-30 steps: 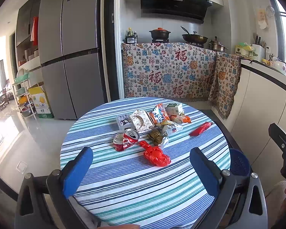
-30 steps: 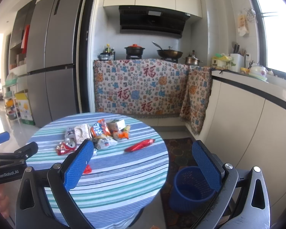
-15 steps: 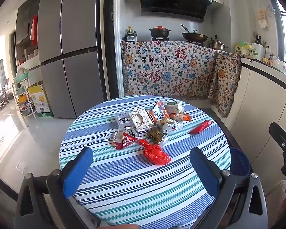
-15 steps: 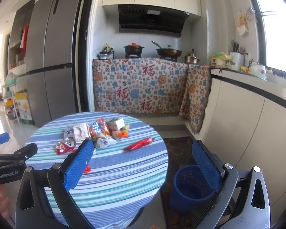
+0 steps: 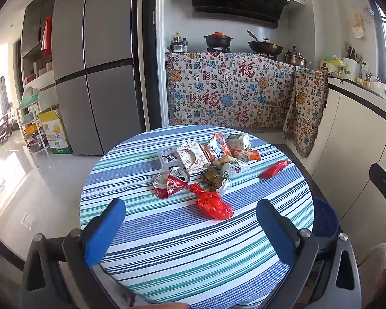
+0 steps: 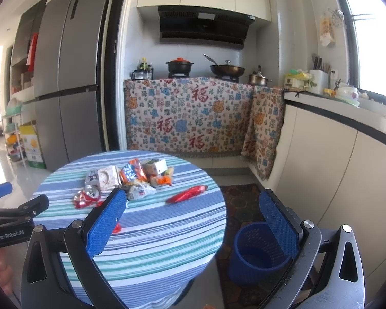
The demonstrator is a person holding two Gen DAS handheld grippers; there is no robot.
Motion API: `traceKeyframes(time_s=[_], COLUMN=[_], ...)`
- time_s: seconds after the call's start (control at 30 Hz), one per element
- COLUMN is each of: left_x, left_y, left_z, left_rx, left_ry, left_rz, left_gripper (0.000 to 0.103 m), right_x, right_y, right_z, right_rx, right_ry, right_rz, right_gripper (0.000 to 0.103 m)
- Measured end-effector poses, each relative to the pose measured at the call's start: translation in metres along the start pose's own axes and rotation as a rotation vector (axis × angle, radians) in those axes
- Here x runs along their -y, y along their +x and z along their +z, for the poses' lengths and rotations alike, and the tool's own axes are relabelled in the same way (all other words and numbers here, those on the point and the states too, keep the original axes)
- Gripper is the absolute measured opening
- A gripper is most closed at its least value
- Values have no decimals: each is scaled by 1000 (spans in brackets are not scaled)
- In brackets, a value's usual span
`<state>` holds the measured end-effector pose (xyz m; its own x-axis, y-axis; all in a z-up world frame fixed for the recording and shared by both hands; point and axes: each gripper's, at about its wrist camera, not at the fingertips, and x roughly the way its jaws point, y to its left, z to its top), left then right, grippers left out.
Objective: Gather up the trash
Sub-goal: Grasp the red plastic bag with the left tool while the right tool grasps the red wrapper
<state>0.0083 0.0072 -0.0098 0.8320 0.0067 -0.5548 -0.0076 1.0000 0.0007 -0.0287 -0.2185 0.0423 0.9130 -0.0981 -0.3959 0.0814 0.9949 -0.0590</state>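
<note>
both grippers gape wide and hold nothing: the left gripper (image 5: 190,221) over the near half of the round striped surface (image 5: 167,252), the right gripper (image 6: 193,221) past its 3 o'clock edge. the trash pile (image 5: 213,157) sits toward 12 o'clock, a crushed can (image 5: 171,182) and red bag (image 5: 213,204) nearest. bare stripes run to the near rim. a blue bin (image 6: 257,252) stands on the floor beside the surface at 3 o'clock.

"GenRobot.AI" stands in white on the black body of the left gripper (image 6: 10,234). Large red "福" characters repeat across the patterned cloth (image 5: 234,92) draped over the stove counter. Print on the snack wrappers is too small to read.
</note>
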Motion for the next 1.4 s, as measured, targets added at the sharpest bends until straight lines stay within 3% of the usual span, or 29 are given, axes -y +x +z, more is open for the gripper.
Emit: traceKeyframes(time_s=[0.37, 0.7, 0.83, 1.07, 1.2, 1.3, 1.4], left_x=[-19, -5, 0, 9, 16, 14, 13], left_y=[52, 109, 141, 202, 234, 246, 250], left_z=[-27, -32, -22, -14, -22, -30, -33], left_rx=[-151, -282, -318, -360, -404, -433, -408], left_ry=[-43, -126, -191, -279, -269, -262, -195], left_rz=[-1, -85, -126, -18, 64, 86, 121], left_gripper=[103, 103, 103, 103, 103, 103, 103], right_x=[4, 18, 19, 18, 22, 29, 37], right_y=[35, 104, 116, 131, 140, 148, 163], right_z=[-21, -56, -61, -76, -79, -73, -60], right_rx=[-73, -250, -267, -299, -320, -327, -316], right_ry=[4, 40, 39, 29, 42, 50, 55], right_rz=[-6, 43, 35, 61, 68, 70, 69], right_gripper=[103, 103, 103, 103, 103, 103, 103])
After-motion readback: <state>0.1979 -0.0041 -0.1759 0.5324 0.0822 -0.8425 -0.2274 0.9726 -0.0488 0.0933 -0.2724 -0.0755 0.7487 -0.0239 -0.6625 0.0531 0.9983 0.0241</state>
